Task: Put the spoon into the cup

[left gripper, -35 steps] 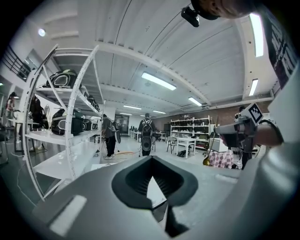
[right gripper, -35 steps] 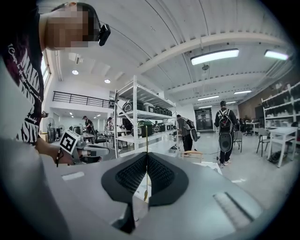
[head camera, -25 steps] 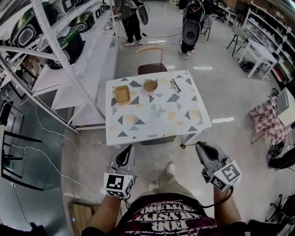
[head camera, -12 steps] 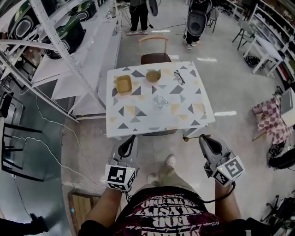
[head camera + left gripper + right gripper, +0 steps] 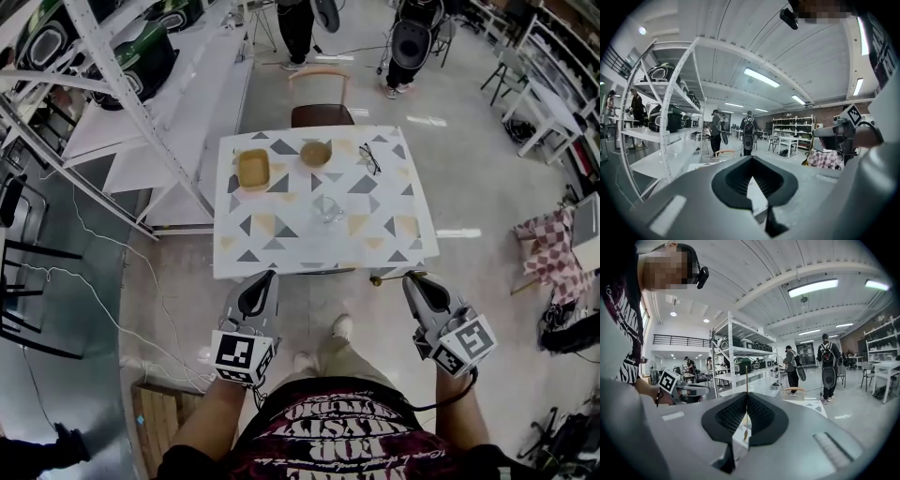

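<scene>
One spoon (image 5: 380, 279) is pinched in the right tongs (image 5: 410, 278); the left tongs (image 5: 265, 278) are closed, empty. One cup (image 5: 325, 208) stands mid-table (image 5: 281, 253).

Shirt print, 6 o'clock in the head view: pale block letters on the dark T-shirt (image 5: 330, 429); I make out "ROR" in the upper row, and the row below is too warped to read.
Left gripper cube (image 5: 242, 357), 7 o'clock: black-and-white square code, not lettering.
Right gripper cube (image 5: 462, 345), 5 o'clock: same kind of square code.
Gripper views: no lettering I can read.
</scene>
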